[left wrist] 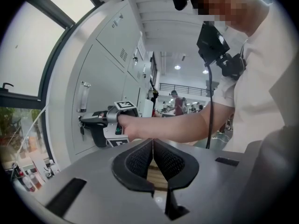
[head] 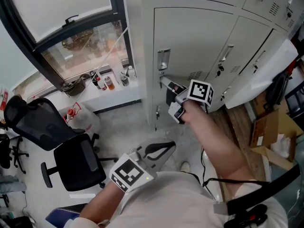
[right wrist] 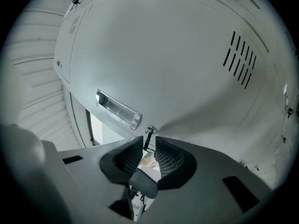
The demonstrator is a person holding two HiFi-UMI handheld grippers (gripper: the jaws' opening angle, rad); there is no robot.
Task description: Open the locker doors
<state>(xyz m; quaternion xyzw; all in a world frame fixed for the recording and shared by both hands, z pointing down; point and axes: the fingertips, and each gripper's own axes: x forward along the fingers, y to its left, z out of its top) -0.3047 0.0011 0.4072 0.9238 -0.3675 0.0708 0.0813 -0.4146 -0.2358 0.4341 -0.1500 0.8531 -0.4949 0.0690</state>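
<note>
A grey locker door [head: 190,37] stands closed, with a recessed metal handle [head: 163,59] at its left edge. My right gripper [head: 164,82] is pressed up to the lock just below that handle. In the right gripper view the small key [right wrist: 148,133] sticks out of the lock under the handle [right wrist: 119,108], and the right gripper [right wrist: 149,143] is shut on it. My left gripper [head: 170,147] hangs low near my body, away from the lockers. Its jaws [left wrist: 153,143] are shut on nothing, and beyond them the right gripper [left wrist: 88,119] shows at the door [left wrist: 103,78].
More closed locker doors [head: 247,42] run to the right, with vent slits [right wrist: 240,59]. A black office chair [head: 71,146] stands at the left by a window sill with bottles [head: 107,82]. A cardboard box [head: 273,137] lies on the floor at the right.
</note>
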